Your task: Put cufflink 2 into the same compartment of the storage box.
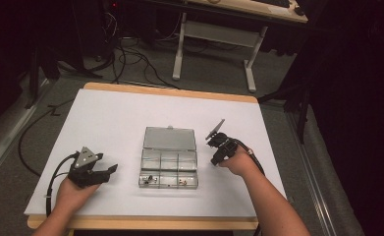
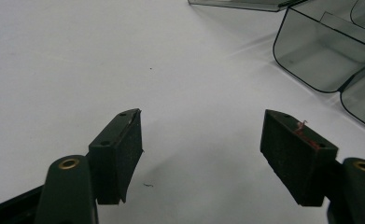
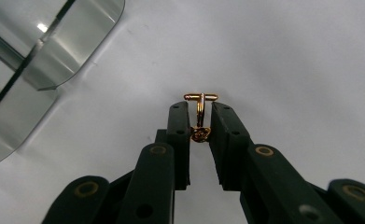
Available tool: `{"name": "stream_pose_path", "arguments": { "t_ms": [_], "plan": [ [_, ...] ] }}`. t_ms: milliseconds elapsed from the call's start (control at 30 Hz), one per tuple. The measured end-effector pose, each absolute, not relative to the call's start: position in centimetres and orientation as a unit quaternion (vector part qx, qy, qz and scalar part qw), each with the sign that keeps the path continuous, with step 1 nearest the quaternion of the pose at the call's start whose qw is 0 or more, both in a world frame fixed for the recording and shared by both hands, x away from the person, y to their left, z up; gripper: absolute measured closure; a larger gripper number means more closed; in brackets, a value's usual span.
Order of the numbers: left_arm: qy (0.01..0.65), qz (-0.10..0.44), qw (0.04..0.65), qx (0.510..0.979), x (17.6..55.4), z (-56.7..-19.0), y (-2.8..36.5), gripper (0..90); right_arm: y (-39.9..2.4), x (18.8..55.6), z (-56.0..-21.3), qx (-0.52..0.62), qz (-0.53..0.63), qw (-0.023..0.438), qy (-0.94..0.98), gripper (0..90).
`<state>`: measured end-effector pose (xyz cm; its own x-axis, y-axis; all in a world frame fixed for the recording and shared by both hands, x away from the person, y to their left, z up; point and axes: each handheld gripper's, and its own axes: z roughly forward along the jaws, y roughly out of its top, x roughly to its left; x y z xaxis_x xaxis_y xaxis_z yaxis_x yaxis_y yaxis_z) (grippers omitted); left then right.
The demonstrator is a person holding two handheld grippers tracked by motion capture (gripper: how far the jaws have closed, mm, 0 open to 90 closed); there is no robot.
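Right gripper (image 3: pixel 201 122): jaws pinch a gold cufflink (image 3: pixel 200 114).
Left gripper (image 2: pixel 201 149): jaws spread, empty.
Box (image 1: pixel 169 158): contents unclear.

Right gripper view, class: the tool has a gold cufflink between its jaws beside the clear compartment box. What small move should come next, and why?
Probably lift the right tool and carry the gold cufflink over an open compartment of the clear box. The jaws look closed on it, and the box lid lies open.

Pretty dim room, grey carpet floor (image 1: pixel 214 83) with black cables (image 1: pixel 130 59) snaking around, white-legged desk (image 1: pixel 219 34) at the back, wood-edged worktop (image 1: pixel 106 123) covered in white.
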<state>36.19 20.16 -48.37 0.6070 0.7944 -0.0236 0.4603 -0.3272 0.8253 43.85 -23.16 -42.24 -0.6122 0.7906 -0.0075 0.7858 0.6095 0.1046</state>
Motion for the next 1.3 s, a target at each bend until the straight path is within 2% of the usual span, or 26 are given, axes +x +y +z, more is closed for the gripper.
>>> {"name": "stream_pose_path", "arguments": {
  "t_ms": [600,1300],
  "plan": [
    [0.398,0.196,0.423,0.79,36.2,-48.4,20.2,30.2,-23.1,41.0,-39.8,0.42,0.077,0.021,0.904,79.0],
    [0.399,0.195,0.425,0.788,36.2,-48.4,20.3,30.2,-17.5,39.0,-38.1,0.346,0.092,0.014,0.933,79.0]
  ]
}}
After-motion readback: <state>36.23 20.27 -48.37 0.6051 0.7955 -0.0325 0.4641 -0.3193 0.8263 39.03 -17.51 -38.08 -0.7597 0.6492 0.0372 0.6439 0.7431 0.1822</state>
